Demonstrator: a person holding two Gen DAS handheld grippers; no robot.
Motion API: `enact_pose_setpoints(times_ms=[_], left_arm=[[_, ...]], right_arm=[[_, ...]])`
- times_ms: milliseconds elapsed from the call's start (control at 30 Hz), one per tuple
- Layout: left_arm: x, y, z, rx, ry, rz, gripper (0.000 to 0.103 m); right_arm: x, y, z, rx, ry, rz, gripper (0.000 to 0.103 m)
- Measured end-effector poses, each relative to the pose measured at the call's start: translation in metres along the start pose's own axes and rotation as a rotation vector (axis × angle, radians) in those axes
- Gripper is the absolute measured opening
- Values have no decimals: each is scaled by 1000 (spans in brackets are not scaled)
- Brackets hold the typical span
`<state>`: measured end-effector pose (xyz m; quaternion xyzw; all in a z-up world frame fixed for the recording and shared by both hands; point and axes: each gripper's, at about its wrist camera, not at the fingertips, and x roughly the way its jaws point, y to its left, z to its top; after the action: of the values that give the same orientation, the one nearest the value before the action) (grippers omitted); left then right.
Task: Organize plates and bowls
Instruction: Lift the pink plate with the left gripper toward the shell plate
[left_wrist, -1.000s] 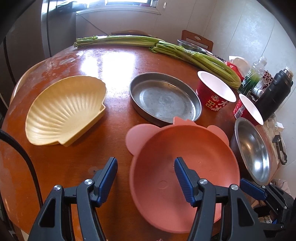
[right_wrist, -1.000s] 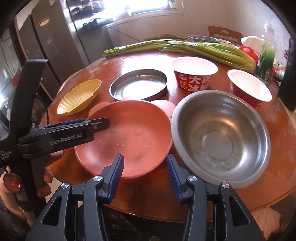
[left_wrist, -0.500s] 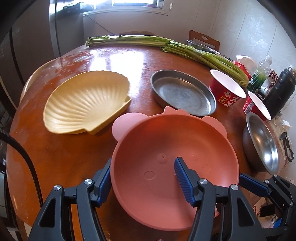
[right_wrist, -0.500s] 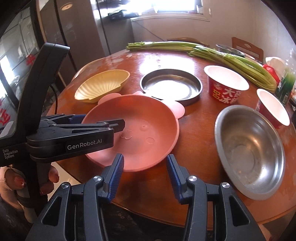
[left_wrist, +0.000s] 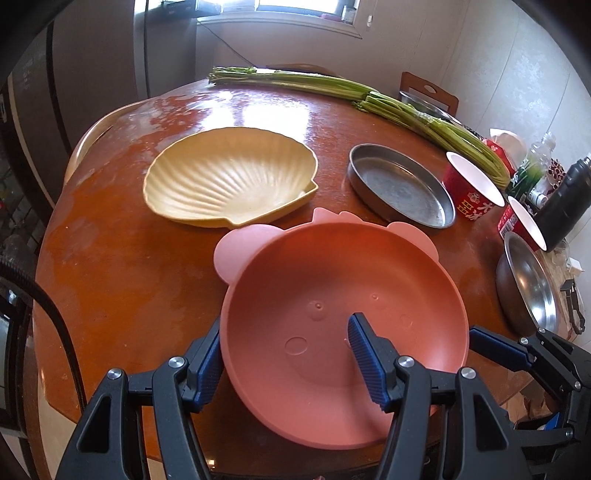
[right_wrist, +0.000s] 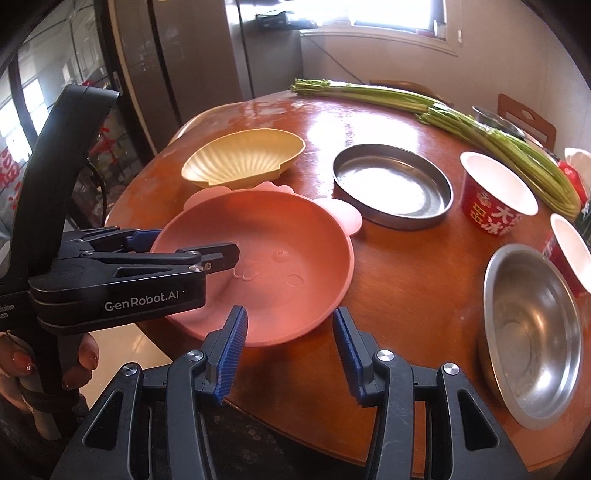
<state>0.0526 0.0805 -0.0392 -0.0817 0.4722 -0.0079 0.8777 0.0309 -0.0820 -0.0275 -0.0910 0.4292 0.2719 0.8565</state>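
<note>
A pink bowl with ears (left_wrist: 332, 288) (right_wrist: 295, 240) hangs over the near edge of the round wooden table (left_wrist: 110, 258). My left gripper (left_wrist: 286, 326) (right_wrist: 195, 245) is shut on the bowl's near-left rim, one finger inside and one outside. The bowl's far rim reaches close to a yellow shell-shaped plate (left_wrist: 229, 181) (right_wrist: 243, 158). My right gripper (right_wrist: 289, 313) stands open just in front of the pink bowl's near rim, with nothing between its fingers. A shallow round metal pan (left_wrist: 400, 188) (right_wrist: 391, 184) lies behind the bowl. A steel bowl (left_wrist: 528, 284) (right_wrist: 532, 332) sits at the right.
Two red paper cups (right_wrist: 495, 192) (right_wrist: 570, 251) stand right of the metal pan. Long green stalks (left_wrist: 369, 96) lie across the far side. A black flask (left_wrist: 565, 199) and bottles crowd the right edge. A hand (right_wrist: 79, 363) holds the left gripper's handle.
The left gripper has carried the pink bowl leftward, away from the steel bowl and up beside the yellow shell plate. The right gripper has drifted left with it.
</note>
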Motion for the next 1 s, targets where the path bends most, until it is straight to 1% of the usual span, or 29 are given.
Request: enact_pose_setpoints(times_ms=[167,233,400,500,600,700,1000], left_arm=[[-2,7,-1,-17,-6,-11,63],[-3,10,0,-28,-7,6,63],[-5,20,0,-62,-16,20,63],[-5,19,-1,-62,-13,-16,63],[-4,11,-1,-42,-7,-33,63],[-1,4,0,-32,-6,-21,63],[-5,-2,-3,-21,-23,9,63]], right_arm=[[5,-5,2,8,-4,11,50],[8,-13,3,38,2,-1,51],[17,-22,9,75,8,17,50],[19,-18,11,58,8,38,50],[17,-12,12,21,-10,40,51],[17,-11,12,-3,-16,16,50],[14,-12,10,-15,-23,29,51]])
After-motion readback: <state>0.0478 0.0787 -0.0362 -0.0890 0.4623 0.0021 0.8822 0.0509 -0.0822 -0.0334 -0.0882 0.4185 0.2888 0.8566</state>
